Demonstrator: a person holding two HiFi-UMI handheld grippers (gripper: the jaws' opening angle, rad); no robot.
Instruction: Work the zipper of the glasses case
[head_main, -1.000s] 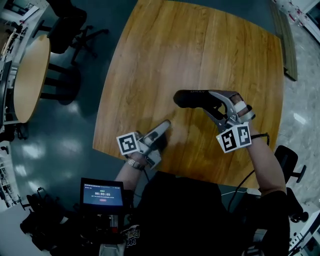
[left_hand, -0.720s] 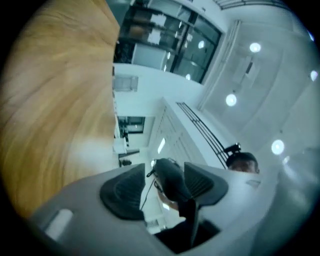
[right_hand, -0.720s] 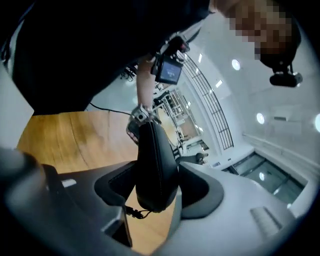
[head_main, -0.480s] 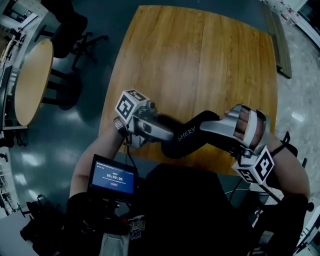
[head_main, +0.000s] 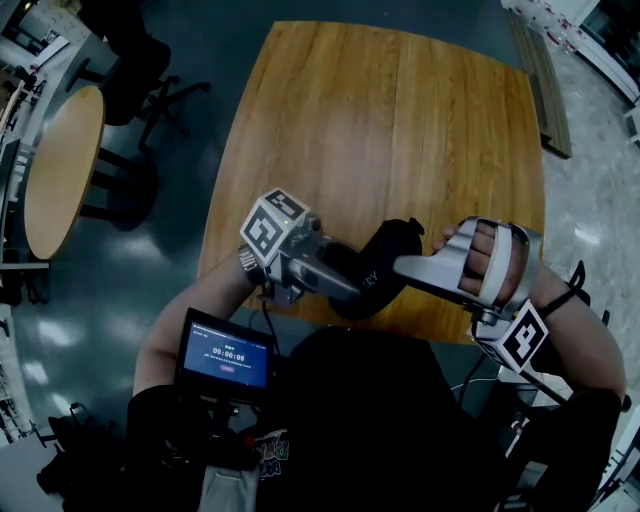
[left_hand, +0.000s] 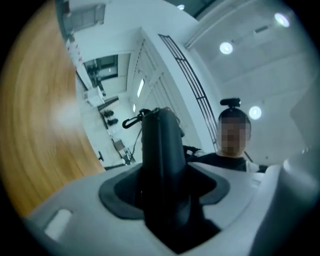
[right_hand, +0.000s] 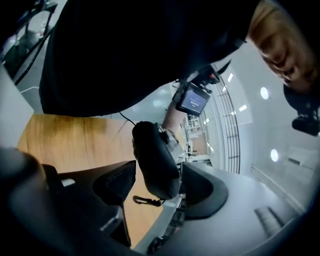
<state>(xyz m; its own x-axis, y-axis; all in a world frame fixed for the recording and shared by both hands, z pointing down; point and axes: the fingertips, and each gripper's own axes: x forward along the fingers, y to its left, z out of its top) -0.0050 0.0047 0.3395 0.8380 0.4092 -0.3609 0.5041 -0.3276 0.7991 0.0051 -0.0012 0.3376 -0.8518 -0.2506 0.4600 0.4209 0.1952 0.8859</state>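
Right tongs (head_main: 400, 268) are clenching the glasses case (head_main: 390, 245) aloft; left tongs (head_main: 350, 288), having just been opening, are grasping its opposite end; pinching the zipper pull (right_hand: 145, 201) is probably coming next.

Blk oblong glasses case (head_main: 385, 262), mid-air, tilted, each end clamped btwn jaws, cord loop (right_hand: 147, 201) at one tip

left gripper (head_main: 352, 288): grey, marker cube (head_main: 272, 225); top (head_main: 370, 420): black, sleeves seemingly short
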